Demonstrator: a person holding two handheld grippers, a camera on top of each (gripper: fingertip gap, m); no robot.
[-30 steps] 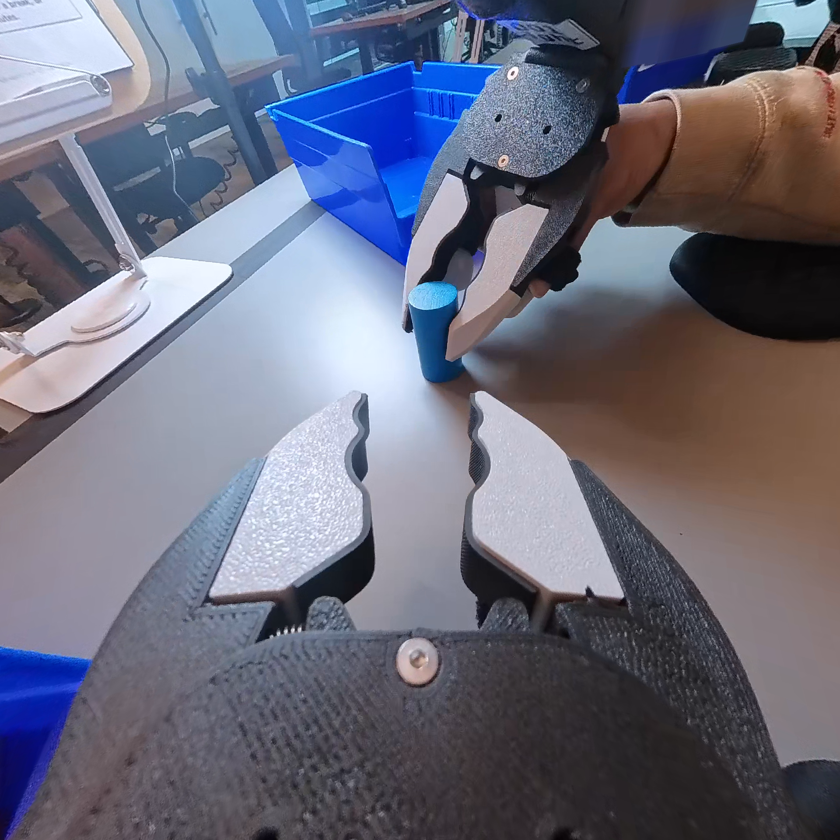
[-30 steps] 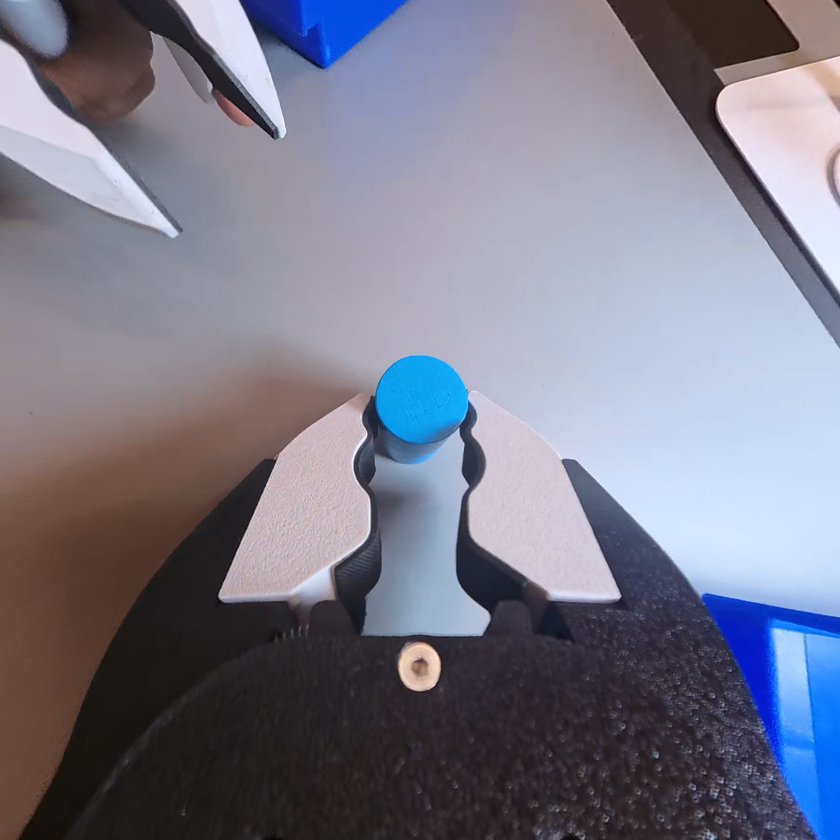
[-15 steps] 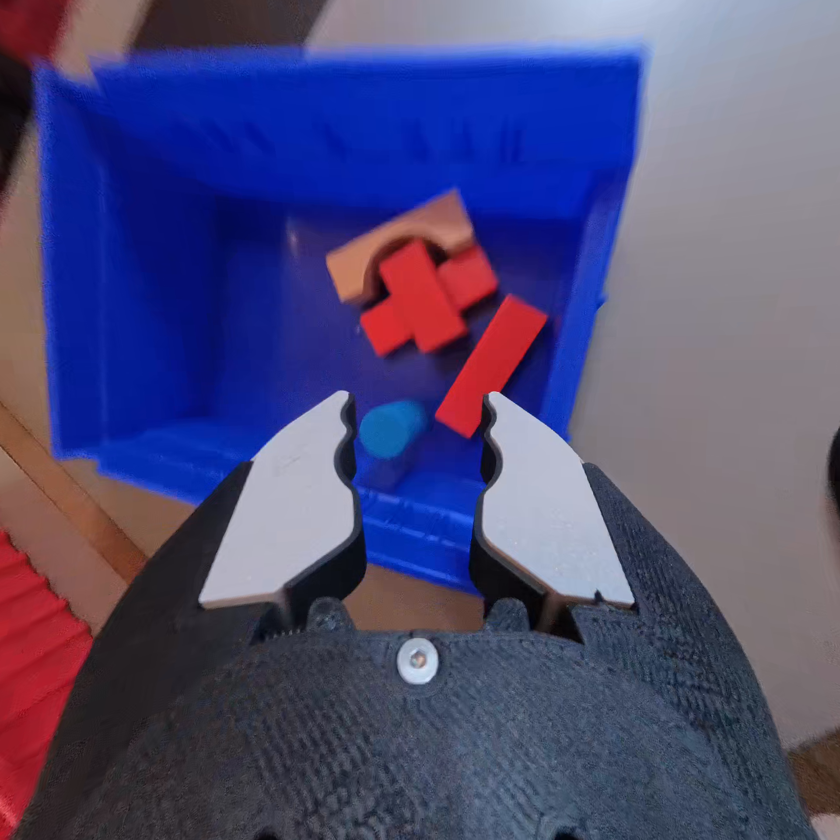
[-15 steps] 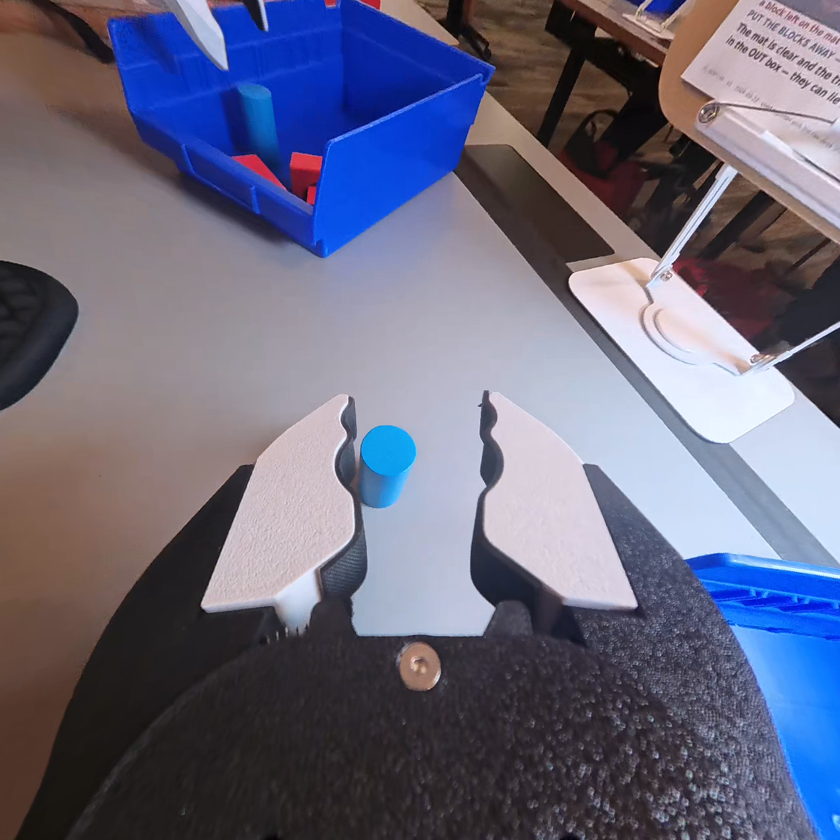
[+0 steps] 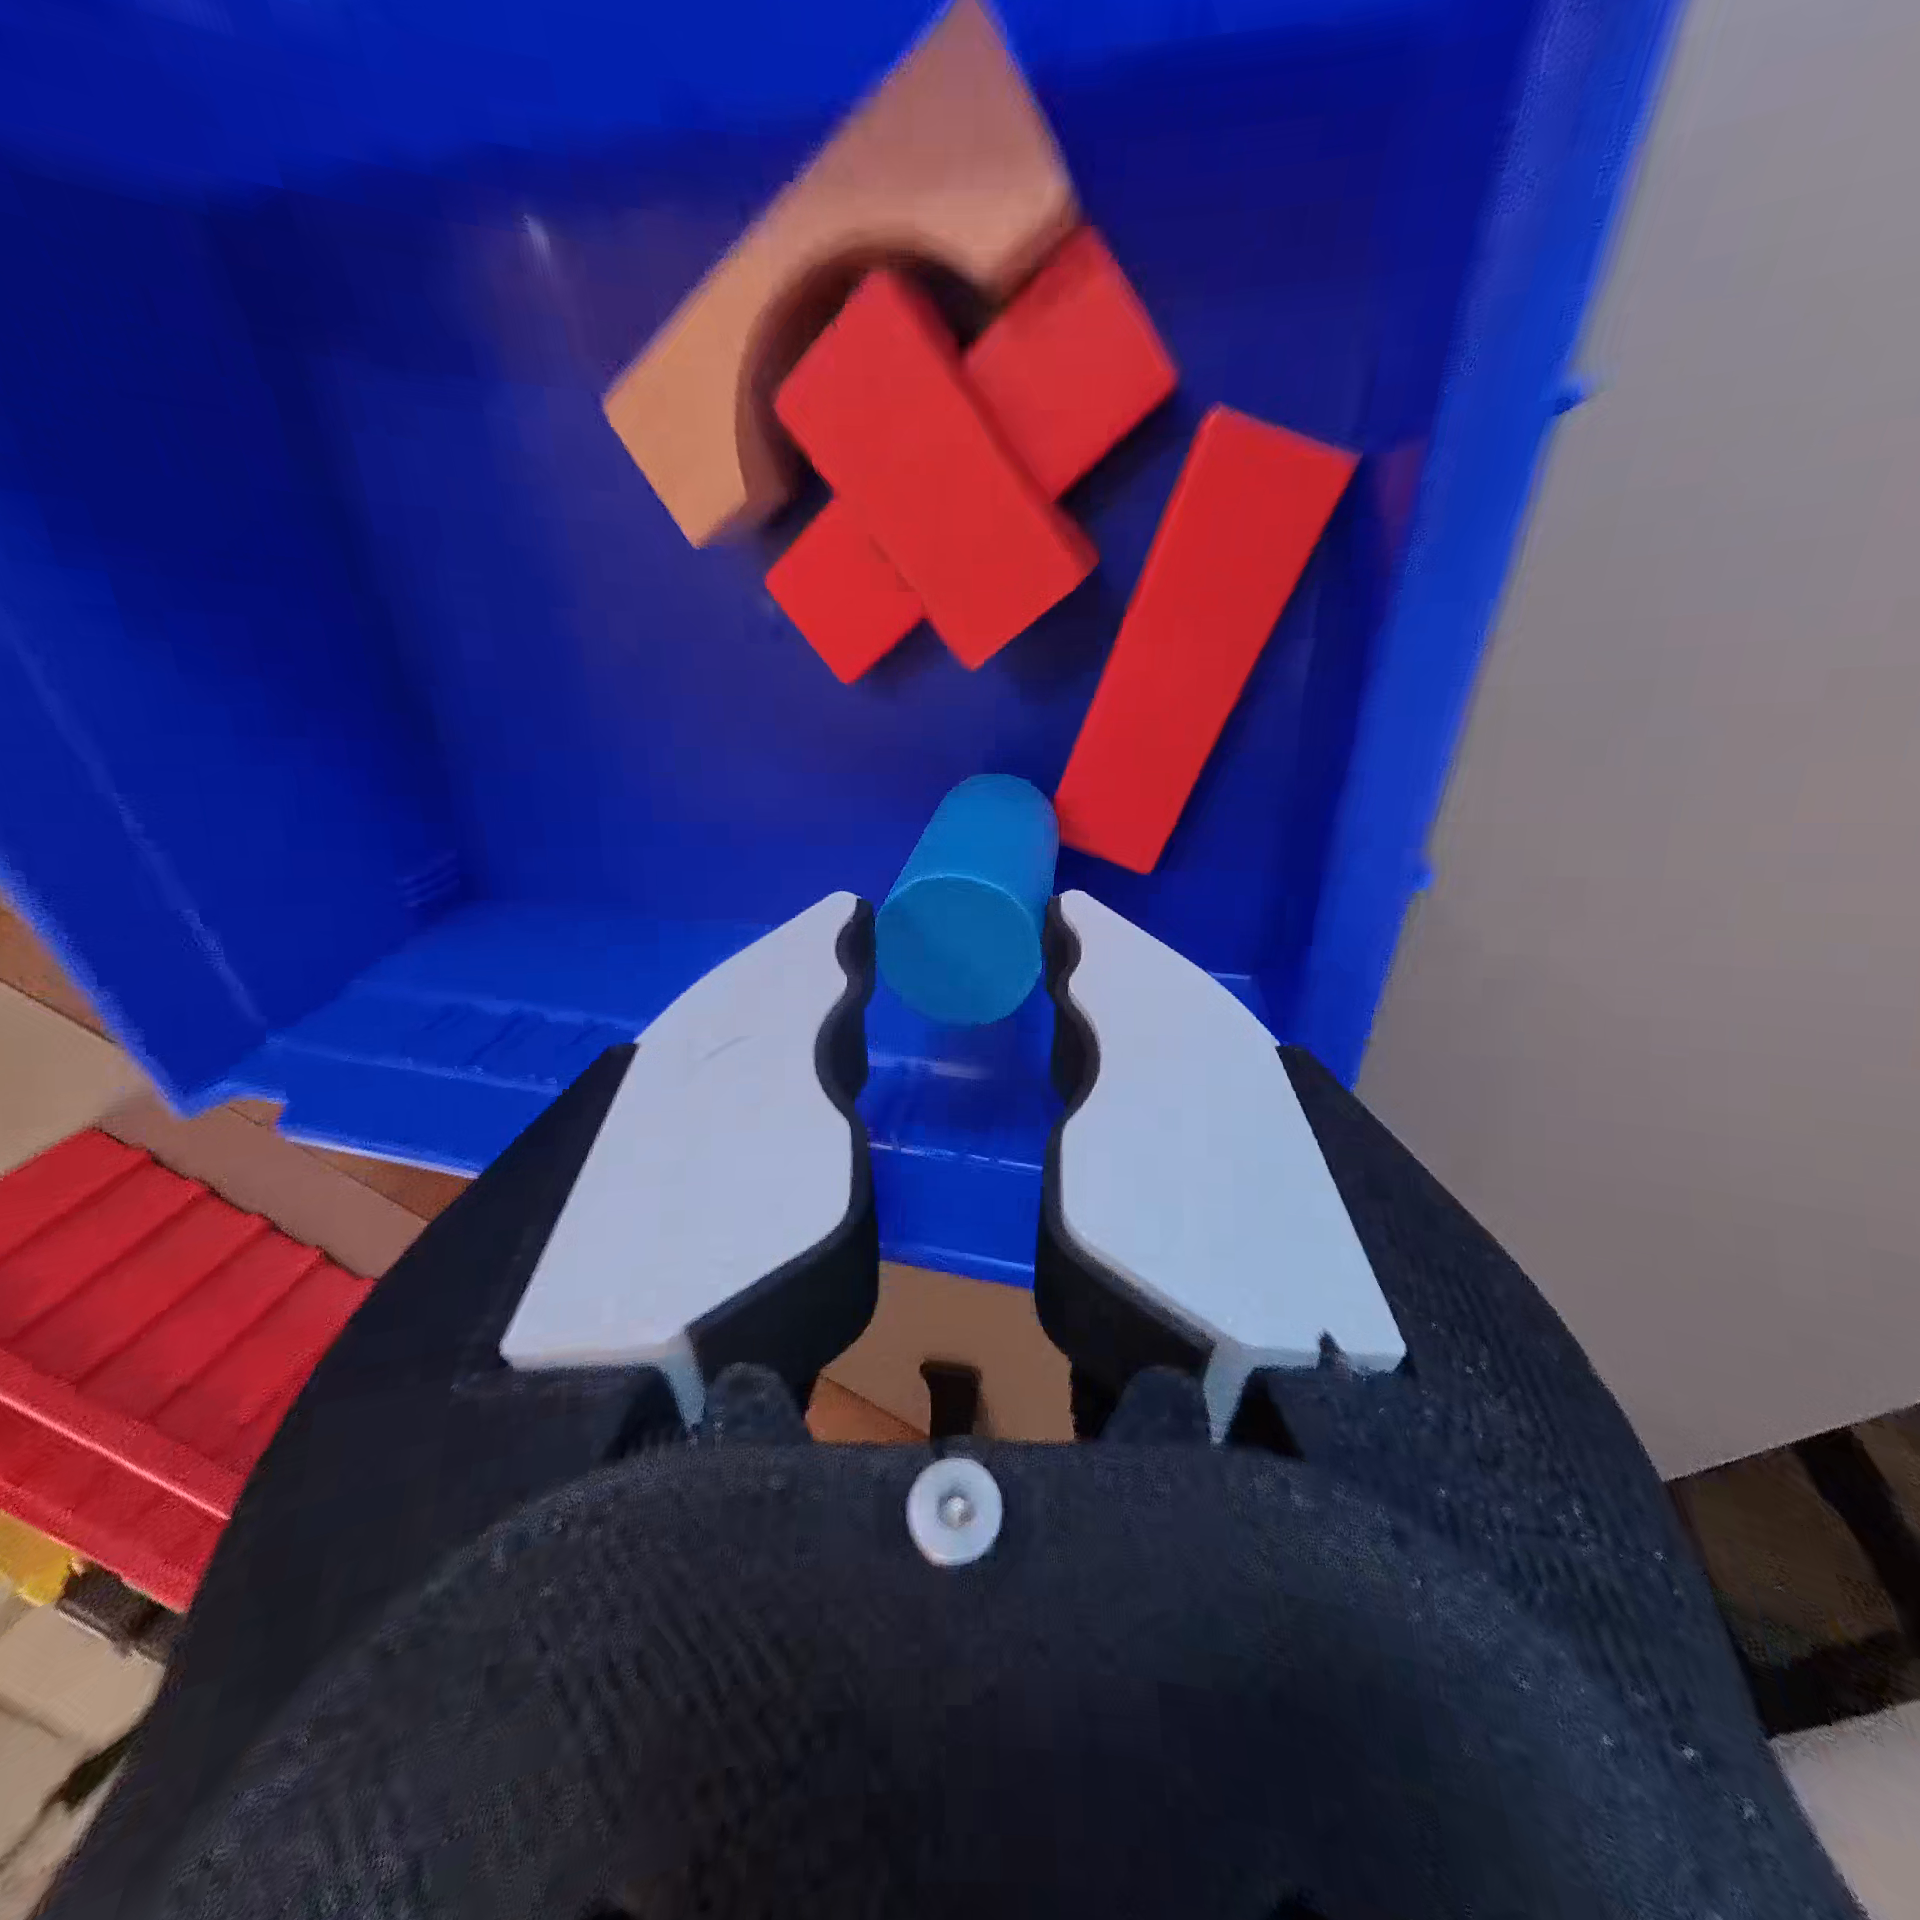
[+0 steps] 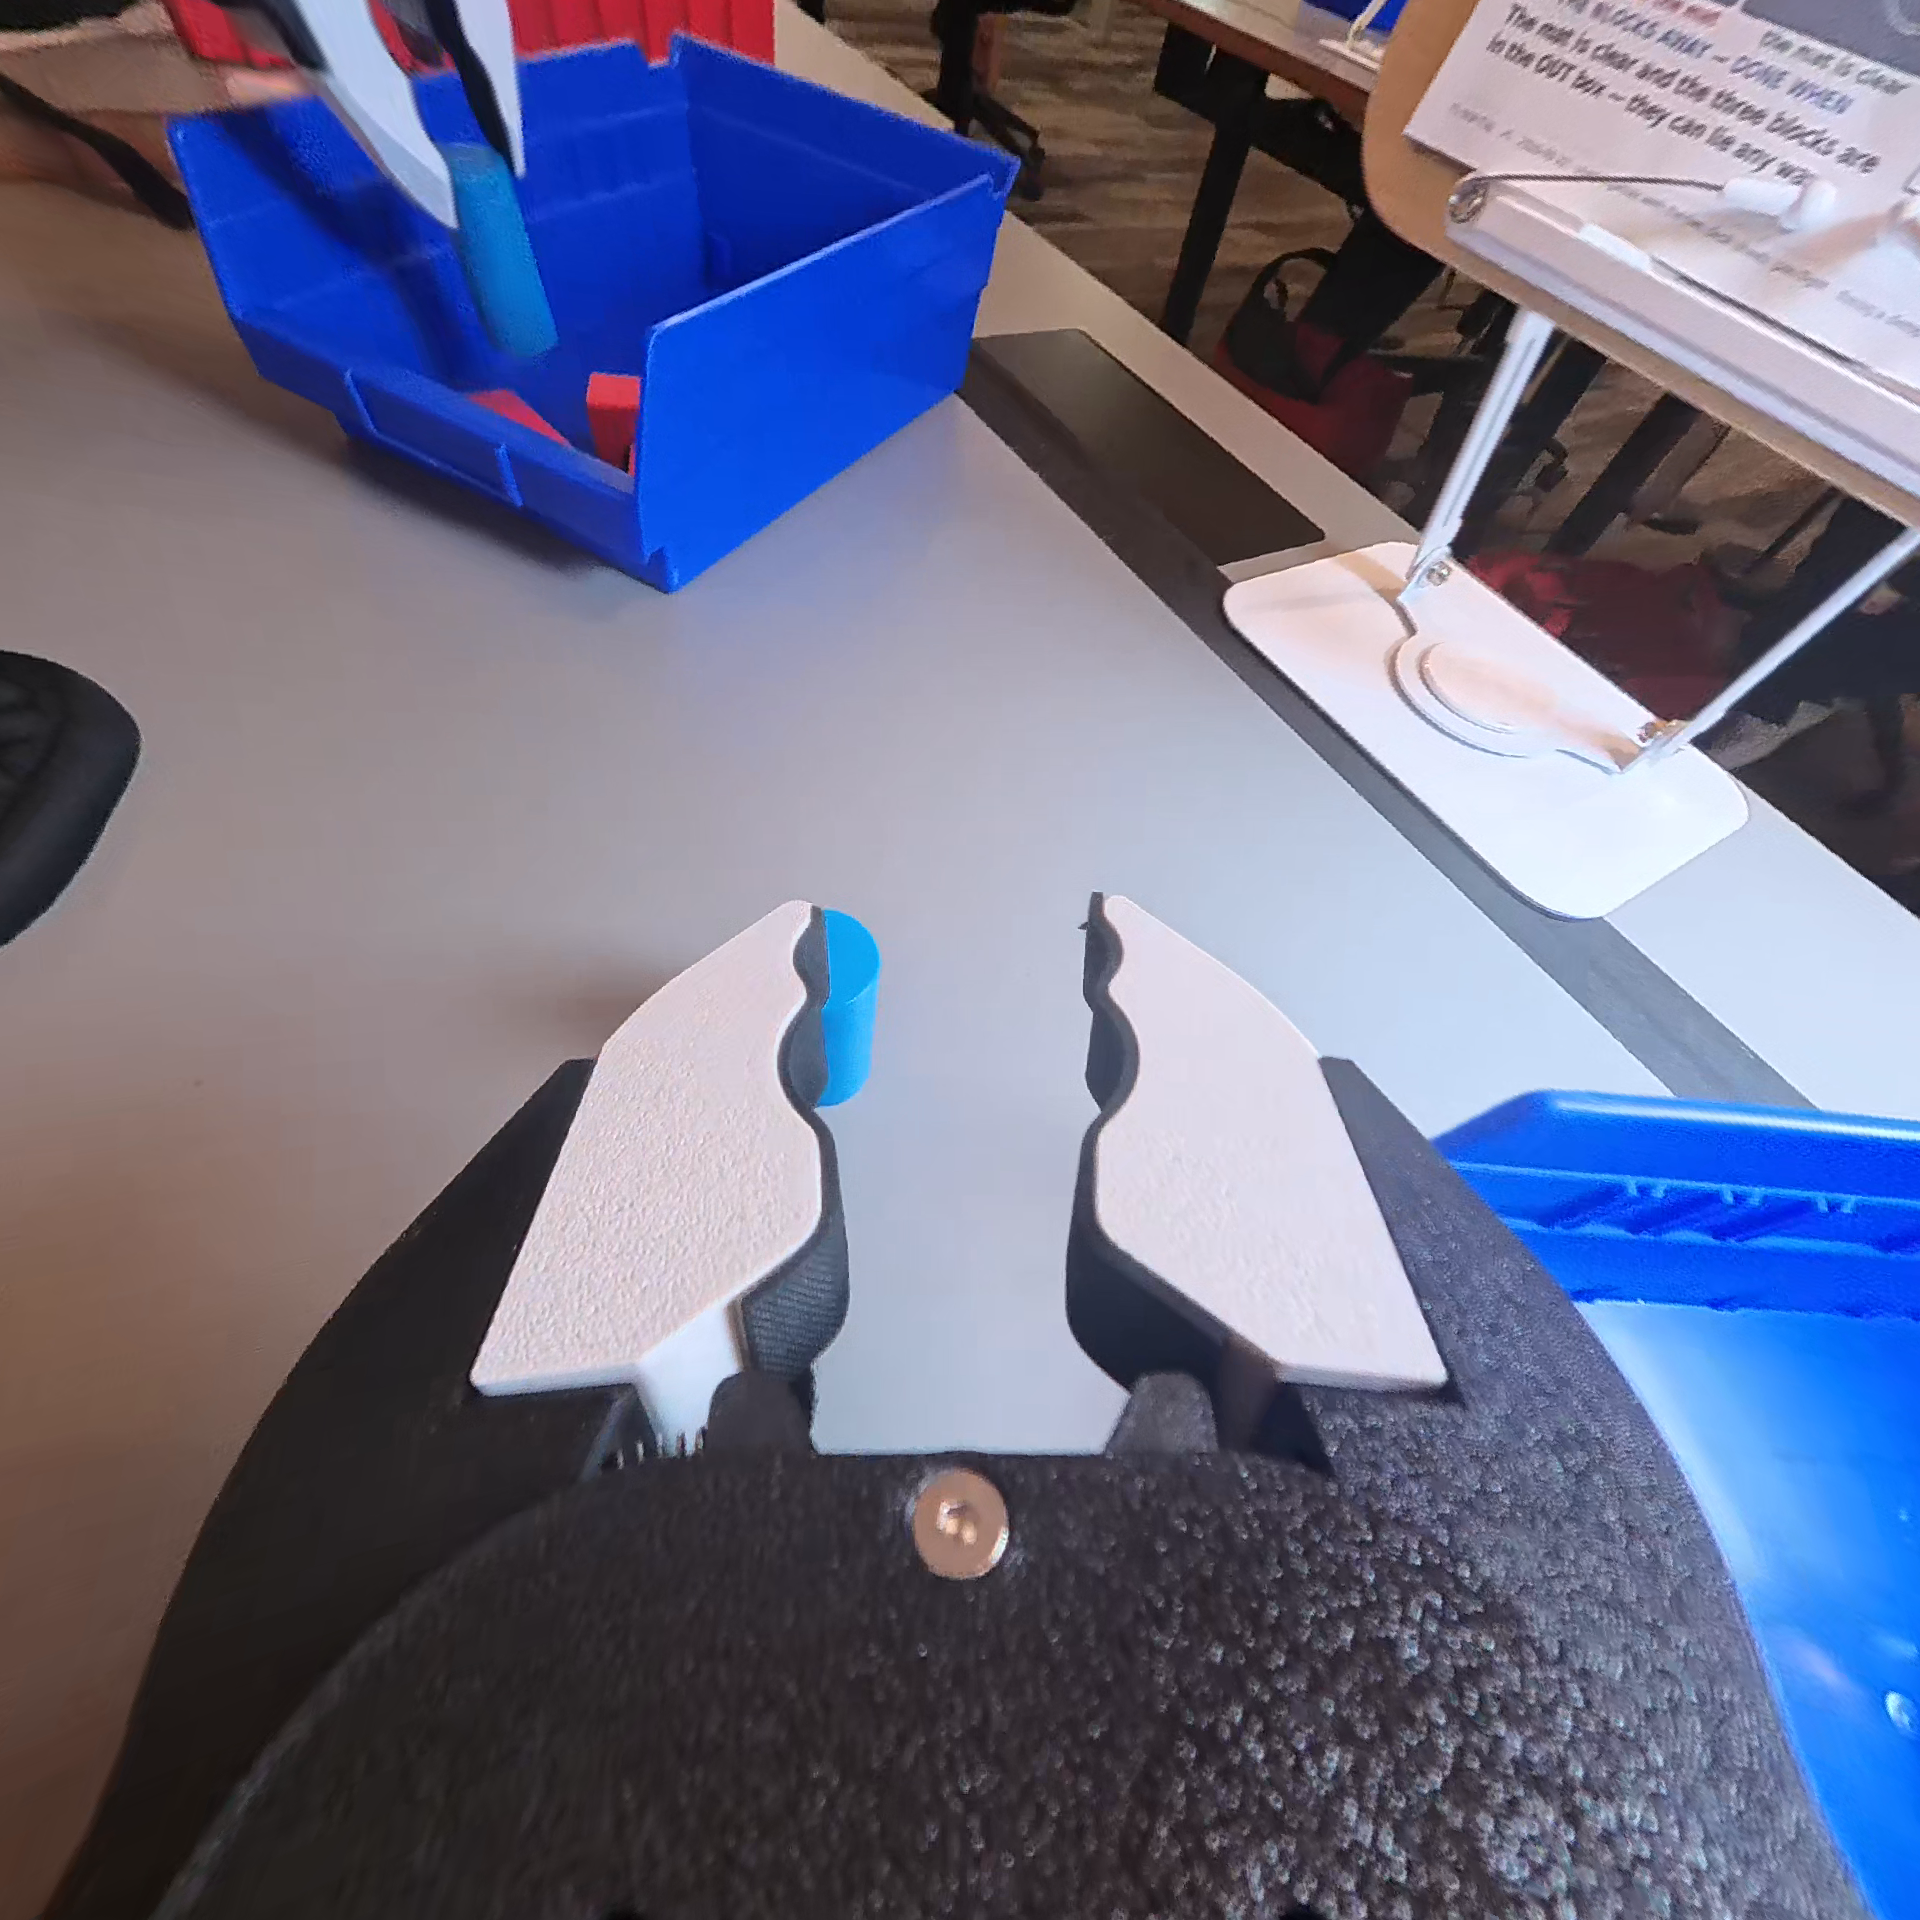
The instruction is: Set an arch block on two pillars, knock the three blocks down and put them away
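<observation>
Our left tool (image 5: 958, 914) is clamped on a blue cylinder (image 5: 961, 914), the fingertips pinching it near its top end. We hold it inside the far blue bin (image 6: 810, 416), at the bin's near wall, most likely because this bin holds the block stock and we need a second pillar out of it. The cylinder hangs tilted in the right wrist view and appears off the bin floor, though blur leaves that unsure.

On the bin floor lie a tan arch block (image 5: 831, 343) with two crossed red blocks (image 5: 935, 468) resting partly on it, and a third red bar (image 5: 1210, 634) to the right, just beside the cylinder's lower end.

Our right tool (image 6: 951, 935) is spread apart and grips nothing. The first pillar (image 6: 847, 1003) stands upright on the grey worktop (image 6: 520, 779), just at the left finger; we judge it stands free, placed as one support.

A second blue bin (image 6: 1683, 1174) sits near right, and a white document stand (image 6: 1486, 748) far right.

The arch is not yet built.
</observation>
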